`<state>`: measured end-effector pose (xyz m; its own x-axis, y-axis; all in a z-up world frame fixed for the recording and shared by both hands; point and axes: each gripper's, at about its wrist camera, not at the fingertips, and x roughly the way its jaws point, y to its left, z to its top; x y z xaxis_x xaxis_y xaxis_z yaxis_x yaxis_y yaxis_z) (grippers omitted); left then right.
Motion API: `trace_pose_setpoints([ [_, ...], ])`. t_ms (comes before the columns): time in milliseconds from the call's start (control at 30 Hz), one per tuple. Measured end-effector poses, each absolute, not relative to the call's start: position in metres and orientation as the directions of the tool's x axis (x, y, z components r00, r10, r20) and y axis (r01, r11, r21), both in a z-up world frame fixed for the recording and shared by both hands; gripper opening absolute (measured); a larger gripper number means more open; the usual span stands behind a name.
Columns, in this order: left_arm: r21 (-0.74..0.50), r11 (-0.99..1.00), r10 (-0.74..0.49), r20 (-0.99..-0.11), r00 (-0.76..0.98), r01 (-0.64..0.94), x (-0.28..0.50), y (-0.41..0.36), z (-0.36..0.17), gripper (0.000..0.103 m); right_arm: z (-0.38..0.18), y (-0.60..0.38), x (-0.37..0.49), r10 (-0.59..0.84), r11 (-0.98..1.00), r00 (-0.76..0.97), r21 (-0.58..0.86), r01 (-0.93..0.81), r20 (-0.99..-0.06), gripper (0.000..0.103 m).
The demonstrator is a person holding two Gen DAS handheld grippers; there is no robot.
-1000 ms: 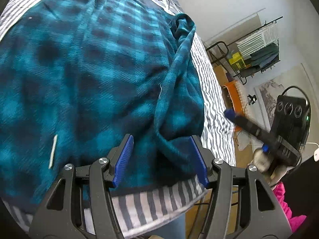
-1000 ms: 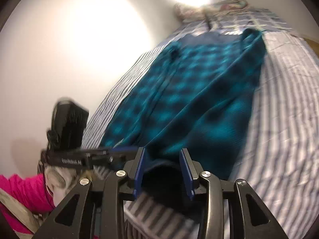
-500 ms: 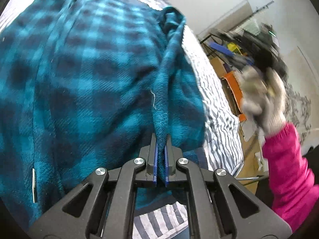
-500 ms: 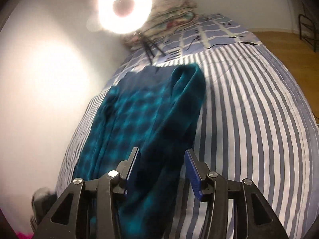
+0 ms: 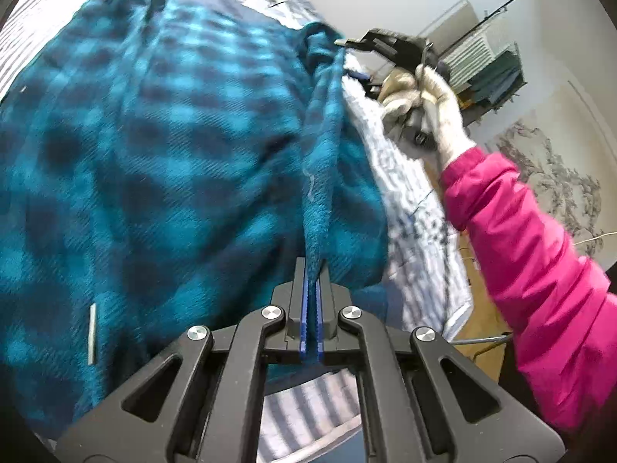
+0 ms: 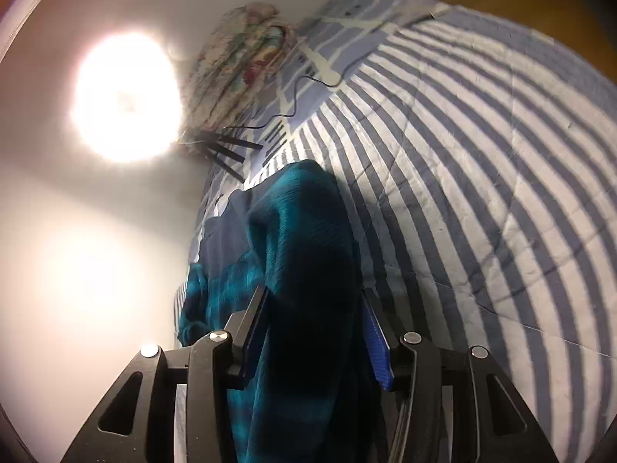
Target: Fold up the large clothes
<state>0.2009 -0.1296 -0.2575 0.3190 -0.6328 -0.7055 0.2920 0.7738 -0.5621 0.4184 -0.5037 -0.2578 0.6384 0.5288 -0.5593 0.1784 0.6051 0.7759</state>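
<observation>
Right tongs (image 6: 314, 322) moved upfield, garment (image 5: 154, 154) hem hidden.

A striped bedspread (image 6: 482, 154) is covering the bed. A bright ring light (image 6: 125, 96) is glaring against the wall, beside a floral pillow (image 6: 246, 38). A black cable (image 6: 304, 96) is trailing across the sheet. A metal rack (image 5: 486, 65) is standing beyond the bed.

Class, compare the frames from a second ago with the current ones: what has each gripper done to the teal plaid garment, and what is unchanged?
The left gripper closed on a ridge of the teal plaid garment. The right gripper moved up along the garment's edge and now straddles a fold, jaws apart. The garment remains on the striped bedspread.
</observation>
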Motion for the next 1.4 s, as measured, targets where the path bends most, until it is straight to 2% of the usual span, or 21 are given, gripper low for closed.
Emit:
trace_pose_setpoints([
  [100, -0.552, 0.786, -0.617, -0.725, 0.305, 0.277, 0.196, -0.123, -0.268, 0.0, -0.246, -0.49, 0.426, 0.528, 0.64, 0.641, 0.757, 0.13, -0.557, 0.022],
  [200, -0.563, 0.781, -0.624, -0.725, 0.291, 0.273, 0.193, -0.122, -0.273, 0.0, -0.231, -0.475, 0.431, 0.512, 0.696, 0.643, 0.714, 0.078, -0.57, 0.008],
  [333, -0.564, 0.771, -0.635, -0.718, 0.286, 0.297, 0.187, -0.128, -0.271, 0.0, -0.211, -0.455, 0.439, 0.485, 0.758, 0.639, 0.651, 0.033, -0.597, 0.005],
  [500, -0.597, 0.736, -0.674, -0.692, 0.259, 0.318, 0.183, -0.136, -0.269, 0.0, -0.185, -0.388, 0.457, 0.252, 0.961, 0.628, 0.267, -0.073, -0.736, 0.004],
  [633, -0.617, 0.722, -0.689, -0.683, 0.241, 0.314, 0.182, -0.139, -0.273, 0.0, -0.191, -0.328, 0.473, 0.181, 0.977, 0.604, 0.075, -0.198, -0.776, 0.004],
  [767, -0.588, 0.754, -0.654, -0.715, 0.247, 0.294, 0.187, -0.137, -0.283, 0.0, -0.228, -0.272, 0.493, 0.121, 0.945, 0.536, -0.069, -0.32, -0.835, 0.004],
  [833, -0.569, 0.772, -0.632, -0.732, 0.253, 0.282, 0.19, -0.133, -0.286, 0.0, -0.248, -0.261, 0.501, 0.125, 0.933, 0.483, -0.063, -0.354, -0.866, 0.006],
  [900, -0.562, 0.779, -0.624, -0.741, 0.249, 0.278, 0.192, -0.13, -0.287, 0.0, -0.262, -0.26, 0.503, 0.158, 0.931, 0.439, -0.016, -0.365, -0.884, 0.021],
  [1000, -0.559, 0.785, -0.617, -0.745, 0.255, 0.265, 0.196, -0.126, -0.283, 0.0, -0.257, -0.277, 0.502, 0.276, 0.931, 0.422, 0.131, -0.34, -0.863, 0.034],
  [1067, -0.58, 0.778, -0.628, -0.736, 0.253, 0.242, 0.201, -0.117, -0.279, 0.0, -0.24, -0.3, 0.49, 0.34, 0.925, 0.422, 0.219, -0.31, -0.84, 0.034],
  [1200, -0.636, 0.75, -0.661, -0.709, 0.246, 0.183, 0.206, -0.1, -0.274, 0.001, -0.201, -0.349, 0.437, 0.393, 0.916, 0.463, 0.295, -0.271, -0.795, 0.034],
  [1233, -0.641, 0.748, -0.663, -0.707, 0.248, 0.172, 0.207, -0.097, -0.272, 0.008, -0.193, -0.361, 0.422, 0.397, 0.916, 0.472, 0.307, -0.259, -0.787, 0.034],
  [1267, -0.642, 0.749, -0.66, -0.708, 0.25, 0.16, 0.208, -0.095, -0.271, 0.025, -0.186, -0.369, 0.408, 0.399, 0.916, 0.476, 0.317, -0.246, -0.784, 0.035],
  [1333, -0.679, 0.724, -0.684, -0.682, 0.257, 0.124, 0.209, -0.087, -0.271, 0.041, -0.173, -0.389, 0.372, 0.395, 0.918, 0.482, 0.327, -0.223, -0.782, 0.037],
  [1400, -0.703, 0.704, -0.698, -0.661, 0.276, 0.098, 0.209, -0.084, -0.27, 0.041, -0.172, -0.404, 0.332, 0.403, 0.915, 0.479, 0.351, -0.198, -0.78, 0.038],
])
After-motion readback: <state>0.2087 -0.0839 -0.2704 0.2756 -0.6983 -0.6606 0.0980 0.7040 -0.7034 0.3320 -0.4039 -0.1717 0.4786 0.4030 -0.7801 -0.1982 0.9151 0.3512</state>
